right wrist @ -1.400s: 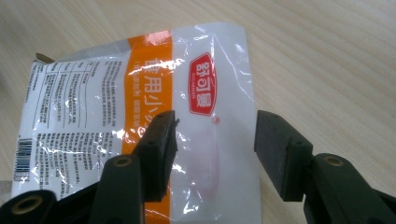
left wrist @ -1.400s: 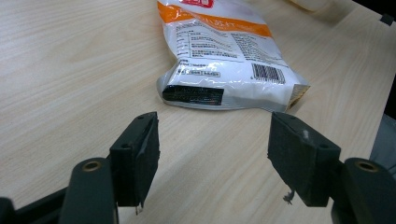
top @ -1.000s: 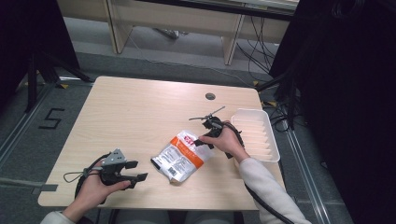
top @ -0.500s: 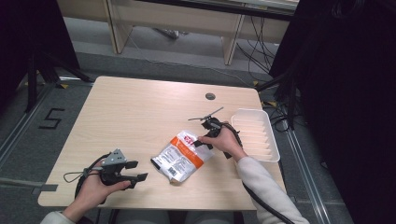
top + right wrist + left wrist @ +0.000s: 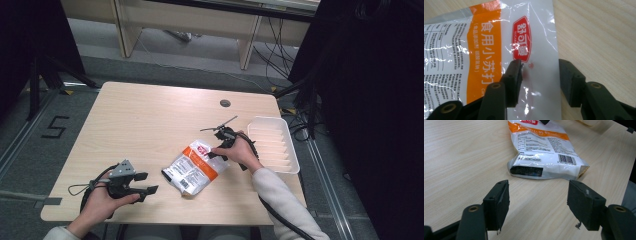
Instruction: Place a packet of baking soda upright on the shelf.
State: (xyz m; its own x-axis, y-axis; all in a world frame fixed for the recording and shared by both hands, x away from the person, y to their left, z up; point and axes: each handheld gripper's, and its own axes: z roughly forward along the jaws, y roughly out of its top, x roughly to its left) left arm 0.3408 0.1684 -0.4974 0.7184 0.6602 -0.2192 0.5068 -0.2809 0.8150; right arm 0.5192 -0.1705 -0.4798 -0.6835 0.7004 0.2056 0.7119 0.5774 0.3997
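Left tool (image 5: 537,212) gapes wide before the bag (image 5: 546,152) on the table (image 5: 461,157).

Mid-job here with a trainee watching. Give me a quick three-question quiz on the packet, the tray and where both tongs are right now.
1. True or false: the left tongs are shut on the packet.
2. The white tray lies on which side of the packet in the high view? A) left B) right C) underneath it
3. Fill in: the right tongs stand open astride the packet's ____ edge, near the red logo.

Key:
1. False. In the left gripper view they are open, short of the packet's barcode end, with bare table between.
2. B
3. Sealed. One jaw is over the film, the other over the wood.
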